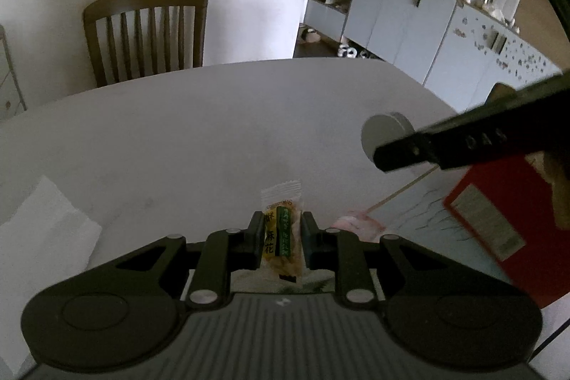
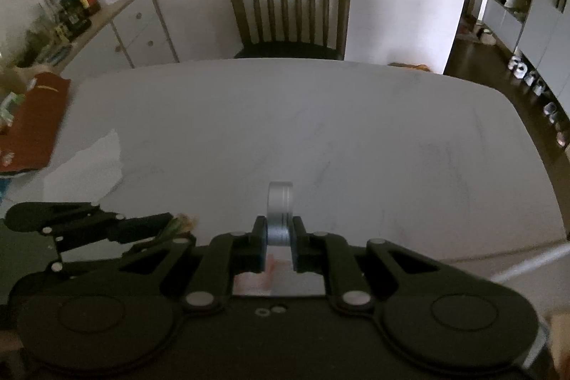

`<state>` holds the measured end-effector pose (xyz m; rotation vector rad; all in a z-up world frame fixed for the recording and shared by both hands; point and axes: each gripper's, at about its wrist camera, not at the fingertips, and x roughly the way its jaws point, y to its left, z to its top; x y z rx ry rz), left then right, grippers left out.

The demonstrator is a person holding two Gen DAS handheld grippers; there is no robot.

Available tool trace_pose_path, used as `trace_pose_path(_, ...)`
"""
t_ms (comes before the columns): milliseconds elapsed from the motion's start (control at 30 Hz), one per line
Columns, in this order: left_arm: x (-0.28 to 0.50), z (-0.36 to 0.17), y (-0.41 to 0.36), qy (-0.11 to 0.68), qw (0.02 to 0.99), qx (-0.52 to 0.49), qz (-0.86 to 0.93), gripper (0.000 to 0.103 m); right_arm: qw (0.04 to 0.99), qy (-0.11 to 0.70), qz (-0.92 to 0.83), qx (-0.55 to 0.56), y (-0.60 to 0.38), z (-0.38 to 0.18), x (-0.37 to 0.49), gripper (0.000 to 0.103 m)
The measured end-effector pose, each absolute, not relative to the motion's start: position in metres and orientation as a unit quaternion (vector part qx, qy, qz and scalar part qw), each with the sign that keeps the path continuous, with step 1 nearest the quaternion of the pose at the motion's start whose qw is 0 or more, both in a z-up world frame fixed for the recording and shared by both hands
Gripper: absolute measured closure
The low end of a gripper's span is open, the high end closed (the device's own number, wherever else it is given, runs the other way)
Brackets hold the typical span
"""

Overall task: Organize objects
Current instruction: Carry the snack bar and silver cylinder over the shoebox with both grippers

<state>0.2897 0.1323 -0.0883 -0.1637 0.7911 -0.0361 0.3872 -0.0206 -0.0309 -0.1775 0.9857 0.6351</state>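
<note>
My left gripper (image 1: 283, 237) is shut on a clear snack packet (image 1: 281, 230) with yellow and green print, held above the white table (image 1: 213, 130). My right gripper (image 2: 279, 234) is shut on a round silver tin (image 2: 280, 212), held on edge. In the left wrist view the tin (image 1: 383, 138) and the right gripper's fingers (image 1: 427, 148) show at the right, above the table. In the right wrist view the left gripper (image 2: 178, 225) shows at the lower left with the packet's end (image 2: 183, 222) sticking out.
A white tissue (image 1: 46, 230) lies at the table's left. A red box (image 1: 506, 227) and a pink-printed sheet (image 1: 359, 223) lie at the right. A wooden chair (image 2: 288, 9) stands at the far edge. Cabinets (image 1: 409, 9) and a sideboard (image 2: 117, 20) line the walls.
</note>
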Motion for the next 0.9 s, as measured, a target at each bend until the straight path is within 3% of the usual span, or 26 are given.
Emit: trace_pose_path(900,0.218,-0.007,0.026,0.368,0.923,-0.111,-0.035,0.083,0.832,0.452,0.320,-0.029,-0.150,0.027,0.296,0.091)
